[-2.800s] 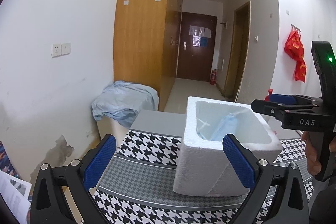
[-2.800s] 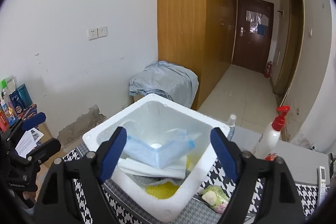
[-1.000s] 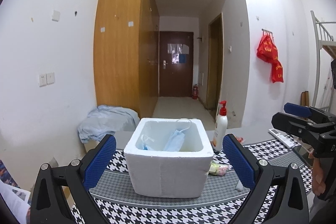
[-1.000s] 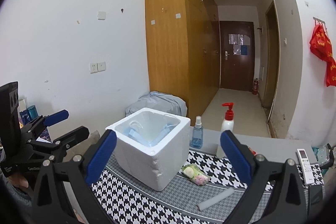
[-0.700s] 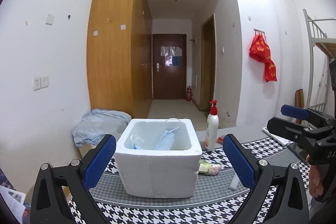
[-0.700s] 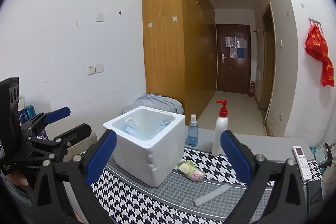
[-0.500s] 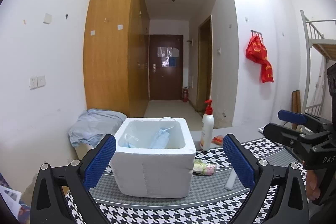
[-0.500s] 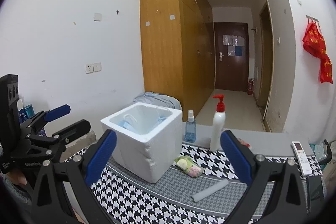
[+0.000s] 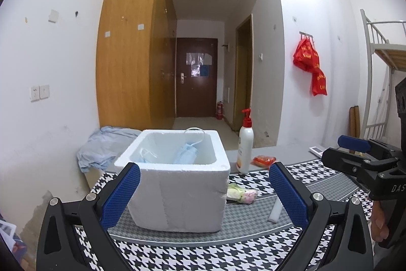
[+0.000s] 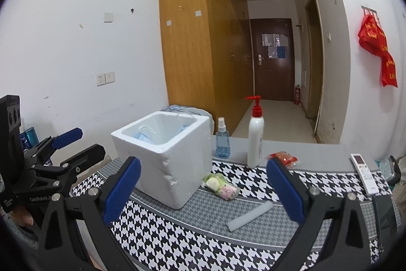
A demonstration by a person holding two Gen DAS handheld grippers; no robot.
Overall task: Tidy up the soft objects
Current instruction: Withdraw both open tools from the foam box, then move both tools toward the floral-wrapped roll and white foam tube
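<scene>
Both the left gripper (image 9: 203, 192) and the right gripper (image 10: 203, 191) are held with jaws wide open and empty. Masks (image 9: 186, 153) lie inside the foam box (image 9: 177, 194) near the bench's left edge; a soft packet (image 10: 223, 186) and foam tube (image 10: 250, 216) remain outside, right of it. The light box could be knocked aside by a careless reach. Compared with earlier, both grippers have been drawn back from the box.

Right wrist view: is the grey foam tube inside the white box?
No, the grey foam tube lies on the houndstooth mat, outside the white box.
</scene>
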